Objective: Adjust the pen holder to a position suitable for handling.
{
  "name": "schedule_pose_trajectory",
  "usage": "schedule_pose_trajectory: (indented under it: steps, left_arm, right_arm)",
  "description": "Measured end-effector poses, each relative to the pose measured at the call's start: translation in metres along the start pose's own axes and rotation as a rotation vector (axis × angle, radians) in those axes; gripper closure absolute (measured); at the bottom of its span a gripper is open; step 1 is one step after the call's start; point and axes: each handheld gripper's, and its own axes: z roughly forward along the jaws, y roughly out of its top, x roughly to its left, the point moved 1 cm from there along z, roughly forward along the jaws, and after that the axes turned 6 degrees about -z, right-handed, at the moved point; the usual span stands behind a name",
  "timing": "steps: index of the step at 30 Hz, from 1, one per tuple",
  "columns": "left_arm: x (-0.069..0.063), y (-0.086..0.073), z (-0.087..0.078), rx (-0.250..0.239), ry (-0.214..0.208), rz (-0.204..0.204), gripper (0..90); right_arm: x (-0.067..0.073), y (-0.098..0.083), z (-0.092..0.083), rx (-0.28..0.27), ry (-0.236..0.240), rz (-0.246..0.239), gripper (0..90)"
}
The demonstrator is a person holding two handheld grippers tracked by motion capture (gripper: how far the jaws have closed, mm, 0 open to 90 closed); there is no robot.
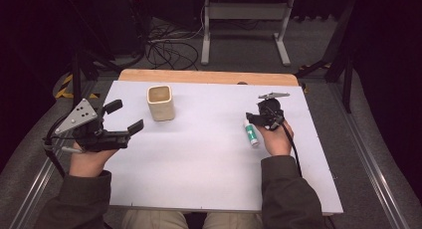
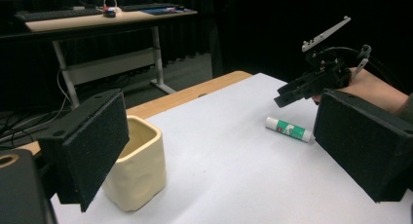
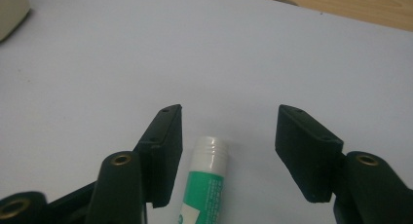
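A glue stick [image 1: 251, 134] with a white body and green label lies flat on the white table top [image 1: 199, 154], right of centre. The right gripper [image 1: 260, 120] is held low over it, pointing down, with the person's right hand [image 1: 276, 139] wrapped around its body on the near side. In the right gripper view the glue stick [image 3: 207, 177] sits between the two black jaws, its white cap end pointing away from the camera. The left jaw stands just beside the tube, with a thin strip of table showing between them, and the right jaw is clearly apart from it. The jaws are partly open and neither pad presses on the tube.

The left gripper [image 1: 123, 117] is held over the near left part of the table by the person's left hand [image 1: 89, 159], pointing toward the middle of the table. Its jaws are spread wide with nothing between them. In the left gripper view, a cream ceramic cup [image 2: 139, 165] with a squarish mouth stands upright just beyond the left pad. In the high view this cup [image 1: 160, 103] stands at the far side, left of centre, well apart from the glue stick.
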Motion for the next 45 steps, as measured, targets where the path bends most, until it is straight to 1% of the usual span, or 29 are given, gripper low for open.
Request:
schedule_pose_trajectory:
  steps: [8,16,24,29,39,45]
  left_arm:
    - [0.000,-0.001,-0.001,0.001,-0.003,0.000,6.9]
    - [0.000,-0.001,-0.001,0.003,-0.001,-0.008,6.9]
    - [0.000,-0.002,0.000,0.012,-0.005,-0.002,6.9]
    - [0.000,-0.002,0.000,0.014,-0.006,-0.003,7.0]
    - [0.000,-0.003,0.001,0.017,-0.005,-0.004,7.0]
    - [-0.001,-0.004,0.002,0.022,-0.009,-0.004,7.1]
  right_arm:
    - [0.002,-0.003,0.014,0.043,0.013,0.014,45.1]
    - [0.002,-0.006,0.025,0.072,0.023,0.020,46.3]
    - [0.003,-0.008,0.032,0.095,0.043,0.042,48.7]
    - [0.002,-0.011,0.040,0.123,0.056,0.056,49.2]
    - [0.003,-0.014,0.049,0.159,0.072,0.065,51.3]
    - [0.004,-0.014,0.051,0.161,0.079,0.056,57.1]
